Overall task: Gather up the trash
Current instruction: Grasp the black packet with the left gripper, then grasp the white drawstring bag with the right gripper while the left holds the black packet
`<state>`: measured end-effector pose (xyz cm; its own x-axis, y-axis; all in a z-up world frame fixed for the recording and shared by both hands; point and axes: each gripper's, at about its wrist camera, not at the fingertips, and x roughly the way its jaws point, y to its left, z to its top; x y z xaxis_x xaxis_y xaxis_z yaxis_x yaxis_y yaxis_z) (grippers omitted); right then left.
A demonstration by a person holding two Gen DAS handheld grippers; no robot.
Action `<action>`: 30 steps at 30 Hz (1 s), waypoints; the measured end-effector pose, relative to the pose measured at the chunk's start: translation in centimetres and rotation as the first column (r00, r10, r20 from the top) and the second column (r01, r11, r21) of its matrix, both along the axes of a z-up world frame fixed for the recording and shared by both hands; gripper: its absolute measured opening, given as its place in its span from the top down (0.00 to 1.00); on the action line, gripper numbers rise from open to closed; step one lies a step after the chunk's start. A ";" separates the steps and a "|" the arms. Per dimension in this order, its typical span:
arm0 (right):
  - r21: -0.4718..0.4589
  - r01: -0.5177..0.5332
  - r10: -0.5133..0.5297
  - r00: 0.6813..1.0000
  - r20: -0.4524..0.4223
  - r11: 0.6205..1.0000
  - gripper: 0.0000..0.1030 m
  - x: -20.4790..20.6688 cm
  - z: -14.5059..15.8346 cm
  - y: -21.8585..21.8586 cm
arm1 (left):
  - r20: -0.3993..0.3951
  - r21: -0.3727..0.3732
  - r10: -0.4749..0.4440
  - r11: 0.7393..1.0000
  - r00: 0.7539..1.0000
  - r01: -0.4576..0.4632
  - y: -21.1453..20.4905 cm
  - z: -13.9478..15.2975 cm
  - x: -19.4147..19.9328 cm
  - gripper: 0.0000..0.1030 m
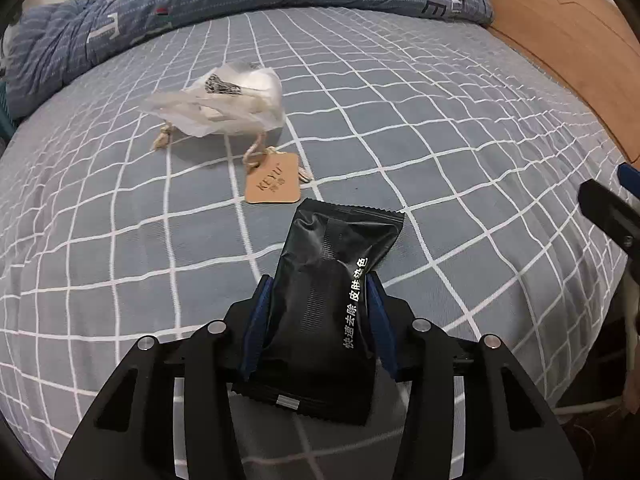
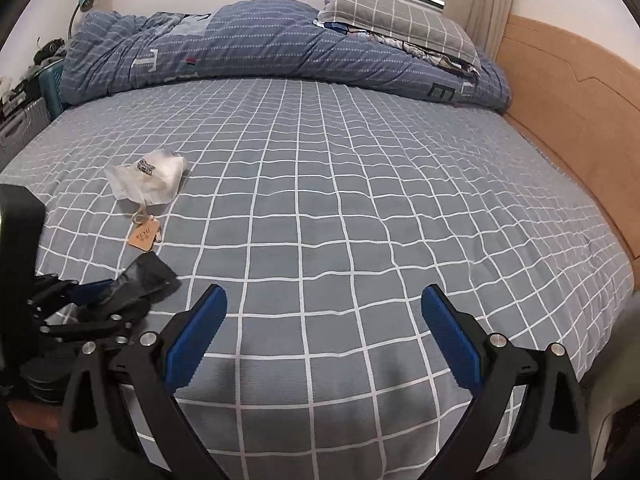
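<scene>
At the far left of the right wrist view, a grey case and a teal crate are standing against the bed's edge, with a small lamp rising behind them. The rolled blue quilt is lying across the far end of the bed, and a checked pillow is resting on top of it toward the right.

On the checked sheet, a crumpled white plastic bag is sitting left of centre, its strings trailing to a brown paper tag just in front of it. Nearer still, the black sachet is sitting between the blue pads of the left tongs, which are partly closed and pressing it on both sides (its far end is pointing toward the tag but staying apart from it). Nothing is standing between the sachet and the bag except that tag.

The right tongs are hanging wide apart over bare sheet, gripping nothing; one tip of them is showing at the right edge of the left wrist view.

From the middle rightward the sheet is lying open and flat all the way to the wooden bed board curving along the right side. The near edge of the mattress is dropping off just below both tongs.
</scene>
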<state>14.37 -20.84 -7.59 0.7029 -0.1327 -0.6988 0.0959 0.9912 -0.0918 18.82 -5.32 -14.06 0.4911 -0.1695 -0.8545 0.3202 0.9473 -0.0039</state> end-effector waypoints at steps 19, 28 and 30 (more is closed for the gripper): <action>-0.025 -0.222 0.222 0.975 0.004 0.975 0.09 5.1 0.4 9.2 | 0.136 -0.026 0.221 0.975 0.966 -0.220 12.7 6.4 -0.6 0.57; -0.051 -0.347 0.342 0.935 -0.092 0.936 0.09 12.6 -0.5 17.2 | 0.148 -0.013 0.310 0.950 0.939 -0.312 18.7 7.3 -0.9 0.57; -0.066 -0.348 0.339 0.933 -0.118 0.935 0.09 14.0 -1.5 18.5 | 0.146 -0.014 0.321 0.946 0.936 -0.323 19.7 7.3 -1.0 0.57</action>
<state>28.34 -2.34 -9.08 0.6408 0.0431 -0.7665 -0.2640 0.9499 -0.1673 17.84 14.36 -6.78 0.6363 0.0268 -0.7710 -0.0057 0.9995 0.0299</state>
